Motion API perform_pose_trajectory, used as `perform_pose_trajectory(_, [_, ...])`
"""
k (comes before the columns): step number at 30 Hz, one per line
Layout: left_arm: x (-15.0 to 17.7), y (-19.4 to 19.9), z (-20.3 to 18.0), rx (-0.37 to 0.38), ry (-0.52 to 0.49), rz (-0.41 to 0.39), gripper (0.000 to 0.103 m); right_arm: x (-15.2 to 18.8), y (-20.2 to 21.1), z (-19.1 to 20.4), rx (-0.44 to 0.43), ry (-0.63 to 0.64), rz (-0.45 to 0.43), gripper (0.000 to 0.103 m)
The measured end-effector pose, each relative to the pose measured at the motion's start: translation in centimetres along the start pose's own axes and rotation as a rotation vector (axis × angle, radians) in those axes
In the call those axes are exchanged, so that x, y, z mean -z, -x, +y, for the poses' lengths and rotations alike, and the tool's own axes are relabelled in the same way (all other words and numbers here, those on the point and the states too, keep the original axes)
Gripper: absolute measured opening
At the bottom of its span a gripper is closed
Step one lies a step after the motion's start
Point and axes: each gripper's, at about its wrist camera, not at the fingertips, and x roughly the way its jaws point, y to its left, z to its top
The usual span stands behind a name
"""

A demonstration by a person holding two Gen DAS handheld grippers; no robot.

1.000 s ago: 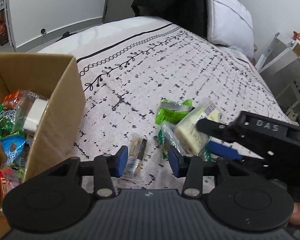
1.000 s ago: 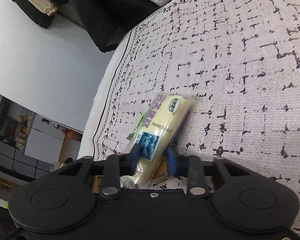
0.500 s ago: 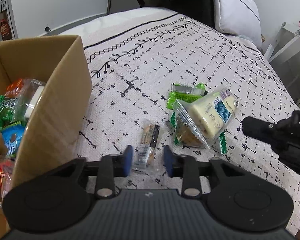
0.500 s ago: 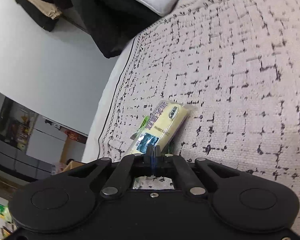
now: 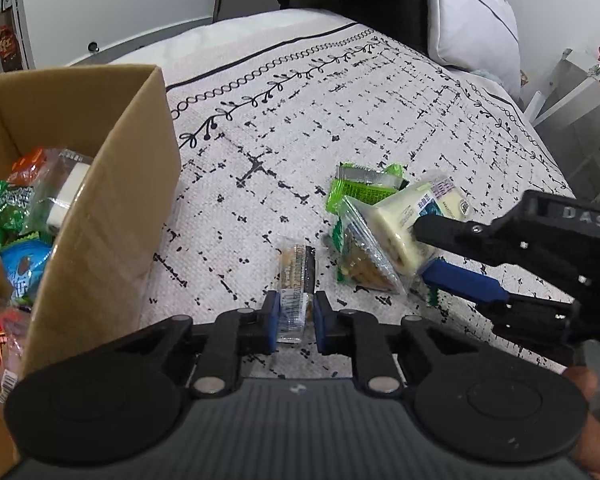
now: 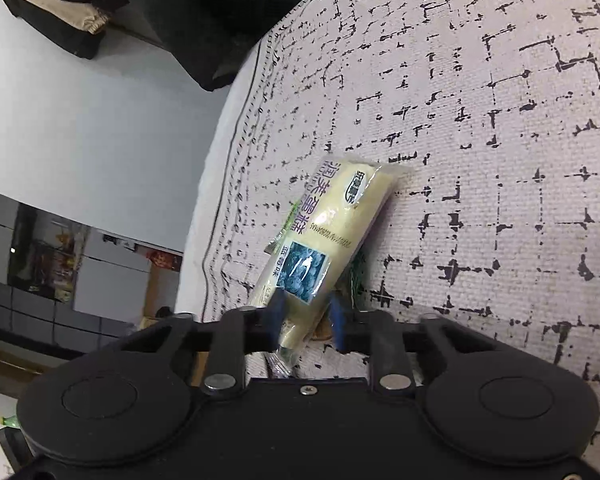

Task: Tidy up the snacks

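— Where's the left gripper?
— Clamped on the small snack bar, on the bed beside the box.
— The right gripper?
— Pinching the yellow cake packet.

A coarse woven bedspread with a matt, rough face carries glossy clear-plastic snack wrappers, among them the pale yellow cake pack and a slim biscuit bar, beside a matt brown corrugated cardboard box and matt black plastic grippers.
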Motion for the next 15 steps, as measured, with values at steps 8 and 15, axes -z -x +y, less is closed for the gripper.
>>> perform_pose_trajectory(8, [-0.3,0.4,0.0,0.017,0.022,0.007,0.017,-0.1,1.8,0.6,0.049,0.031,-0.037,0.001])
perform_pose_trajectory(15, [-0.1,1.4,-0.1,0.037,0.011,0.009,0.017,0.9,3.9,0.4,0.223,0.068,-0.048,0.002])
